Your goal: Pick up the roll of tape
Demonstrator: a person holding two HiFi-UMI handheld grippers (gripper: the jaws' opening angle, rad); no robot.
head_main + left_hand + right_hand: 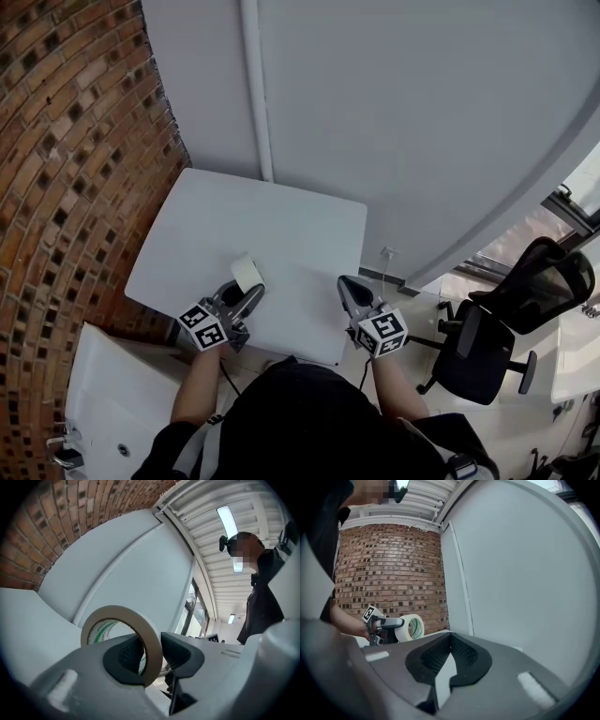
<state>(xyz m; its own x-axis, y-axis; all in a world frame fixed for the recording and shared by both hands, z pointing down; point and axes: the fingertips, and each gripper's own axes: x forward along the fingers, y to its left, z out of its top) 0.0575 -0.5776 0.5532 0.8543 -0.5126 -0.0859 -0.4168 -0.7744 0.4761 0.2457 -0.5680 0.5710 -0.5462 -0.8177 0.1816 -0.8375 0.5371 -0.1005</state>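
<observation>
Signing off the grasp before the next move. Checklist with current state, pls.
1. Left tongs on the roll of tape, one jaw inside the core and one outside, closed on the wall: ok.
2. Grip depth: the wall sits between the ribbed pads, not at the tips: ok.
3. Roll lifted clear of the table: cannot tell; no view shows a gap under it.
4. Right tongs shut with nothing between them: ok.
5. Right tongs apart from the roll, off to its side: ok.
6. Nothing else on the table near the roll: ok.
</observation>
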